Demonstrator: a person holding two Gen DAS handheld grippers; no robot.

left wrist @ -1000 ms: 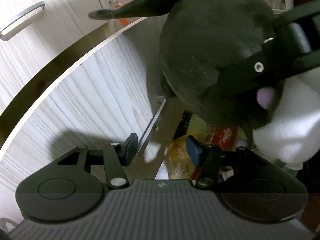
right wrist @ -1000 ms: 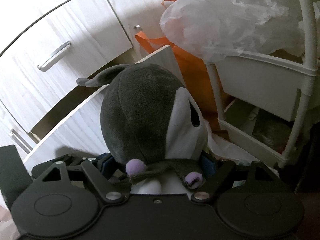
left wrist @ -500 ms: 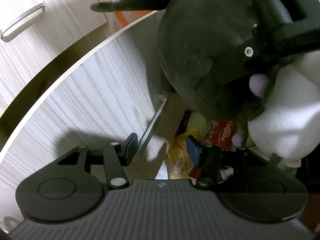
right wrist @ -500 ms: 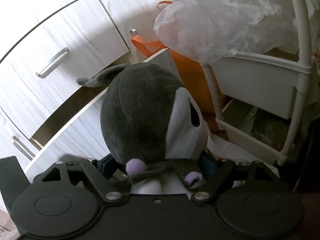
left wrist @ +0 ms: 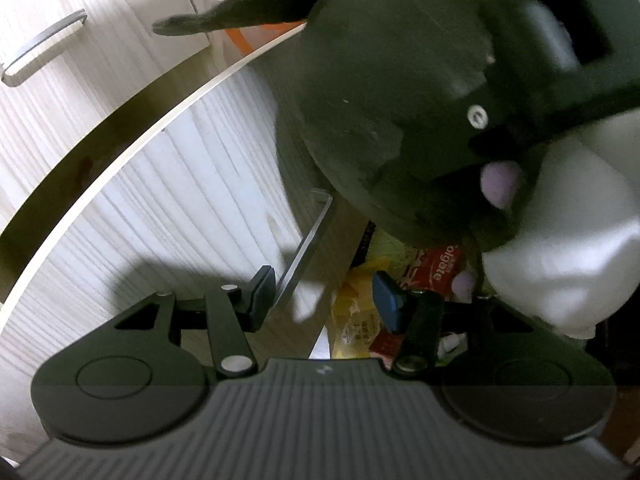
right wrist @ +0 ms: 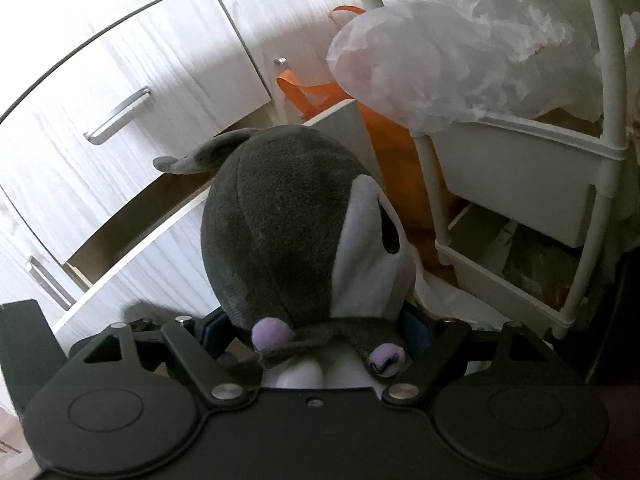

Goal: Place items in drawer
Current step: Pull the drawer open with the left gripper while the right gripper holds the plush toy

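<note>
A grey and white plush toy (right wrist: pixel 280 220) with purple feet sits between the pads of my right gripper (right wrist: pixel 314 330), which is shut on its lower body. It hangs over the open drawer (right wrist: pixel 152 272), whose white wood front (left wrist: pixel 180 200) curves across the left wrist view. There the plush toy (left wrist: pixel 380 100) fills the upper right, with a dark finger (left wrist: pixel 552 60) of the right gripper across it. My left gripper (left wrist: pixel 324 298) is low at the drawer front, open. The drawer's metal handle (left wrist: pixel 310 236) runs down between its pads, close to the left one.
Inside the drawer lie a yellow packet (left wrist: pixel 356 320) and a red toothpaste box (left wrist: pixel 440 268). A closed upper drawer with a metal handle (right wrist: pixel 116 116) is behind. An orange bag (right wrist: pixel 396 152) and a white rack (right wrist: pixel 520 168) under a crumpled plastic bag (right wrist: pixel 440 60) stand to the right.
In the left wrist view the plush toy and the right gripper now sit slightly further left. Both grippers keep the same opening.
</note>
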